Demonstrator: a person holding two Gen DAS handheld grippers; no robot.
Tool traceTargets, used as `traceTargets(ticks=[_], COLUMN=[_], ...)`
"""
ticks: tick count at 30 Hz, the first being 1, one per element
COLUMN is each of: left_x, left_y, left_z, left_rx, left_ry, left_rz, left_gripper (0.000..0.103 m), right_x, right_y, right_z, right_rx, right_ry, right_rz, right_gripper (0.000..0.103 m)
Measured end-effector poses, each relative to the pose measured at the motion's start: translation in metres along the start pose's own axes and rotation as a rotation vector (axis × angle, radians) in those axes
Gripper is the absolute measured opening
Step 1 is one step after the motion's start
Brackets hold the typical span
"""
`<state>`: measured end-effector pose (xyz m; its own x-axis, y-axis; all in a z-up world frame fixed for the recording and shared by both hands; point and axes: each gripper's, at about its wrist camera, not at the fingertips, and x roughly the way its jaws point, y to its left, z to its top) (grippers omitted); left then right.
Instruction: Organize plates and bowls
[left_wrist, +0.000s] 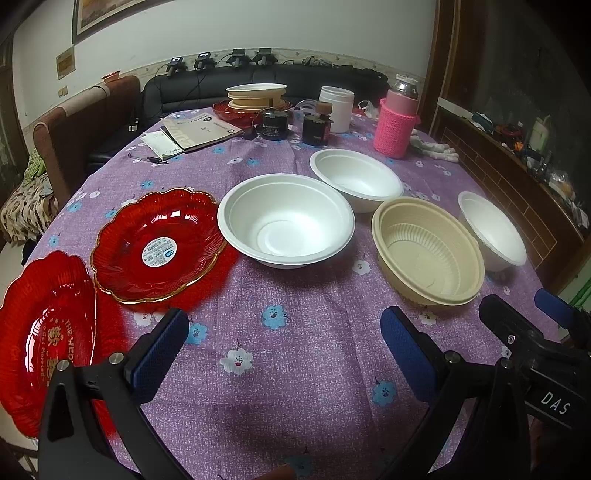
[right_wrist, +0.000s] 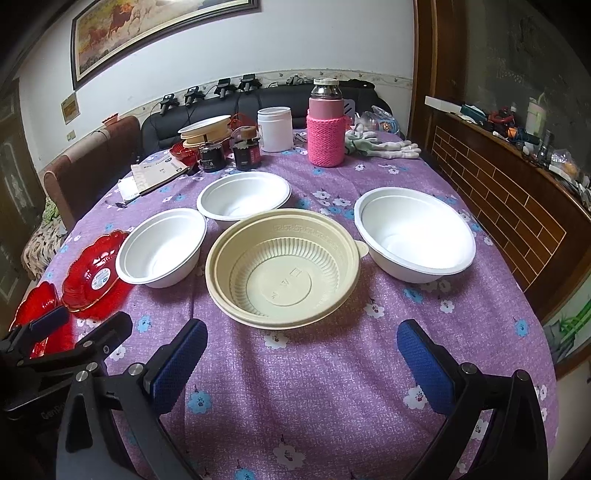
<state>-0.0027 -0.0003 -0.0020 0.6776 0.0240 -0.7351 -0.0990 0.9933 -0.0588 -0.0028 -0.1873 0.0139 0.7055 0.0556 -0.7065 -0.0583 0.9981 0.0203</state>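
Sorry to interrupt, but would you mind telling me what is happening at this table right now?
A person holds a gripper in each hand over a purple flowered tablecloth. Both the left gripper and the right gripper are open and hold nothing. Spread out unstacked are three white bowls, a beige ribbed bowl straight ahead of the right gripper, and two red plates on the left. Sorting has not visibly begun.

Bare tablecloth (right_wrist: 314, 369) strip open nearside; bowls row ahead: beige bowl (right_wrist: 282, 267), white bowl (right_wrist: 413, 236) alongside.
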Motion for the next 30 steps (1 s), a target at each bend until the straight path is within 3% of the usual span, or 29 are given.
traceTargets(ticks=[30], left_x=[0.0013], left_y=[0.0035], left_z=[-0.0017], left_rx=[-0.006], left_ry=[0.002], left_rz=[-0.001], left_gripper=[0.103], right_x=[0.0014], right_y=[0.0051], right_z=[0.0009], right_rx=[-0.010], right_ry=[0.002], right_rz=[0.004], right_gripper=[0.103])
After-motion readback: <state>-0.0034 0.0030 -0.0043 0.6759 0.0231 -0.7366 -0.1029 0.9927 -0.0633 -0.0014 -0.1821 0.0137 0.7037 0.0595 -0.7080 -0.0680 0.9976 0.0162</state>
